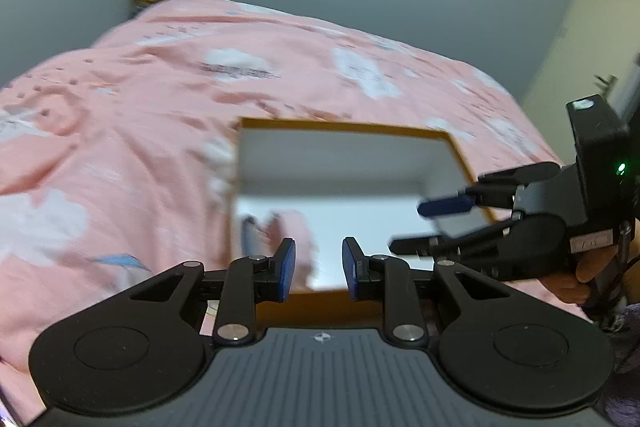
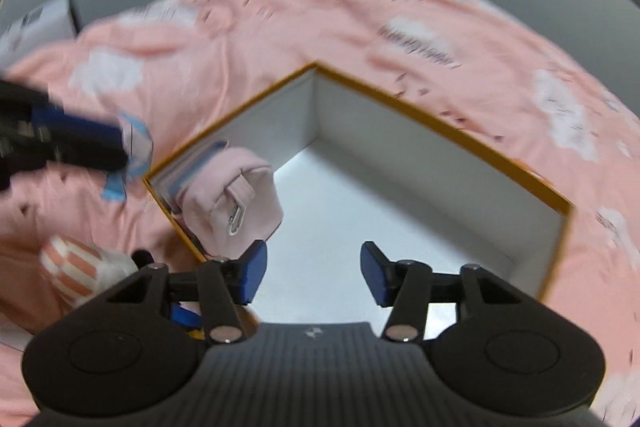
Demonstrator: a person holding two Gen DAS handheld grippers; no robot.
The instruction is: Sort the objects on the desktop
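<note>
An orange-rimmed box (image 2: 440, 125) with a white inside lies open on the pink bedding. A pale pink pouch (image 2: 232, 199) with a metal clip leans in its left corner, in front of a flat blue-edged item (image 2: 200, 161). My right gripper (image 2: 314, 275) hovers over the box floor, open, with nothing between its blue pads. My left gripper (image 1: 319, 269) hangs above the near edge of the box (image 1: 452, 141), open by a narrow gap and holding nothing. The pouch (image 1: 294, 227) shows blurred just beyond it. The right gripper (image 1: 424, 227) reaches in from the right.
Pink cloud-print bedding (image 1: 160, 107) covers the whole surface. An orange-and-white striped soft item (image 2: 72, 271) lies outside the box at lower left. A white carton (image 2: 40, 23) sits at the far left by the grey wall. A hand (image 1: 580, 267) grips the right tool.
</note>
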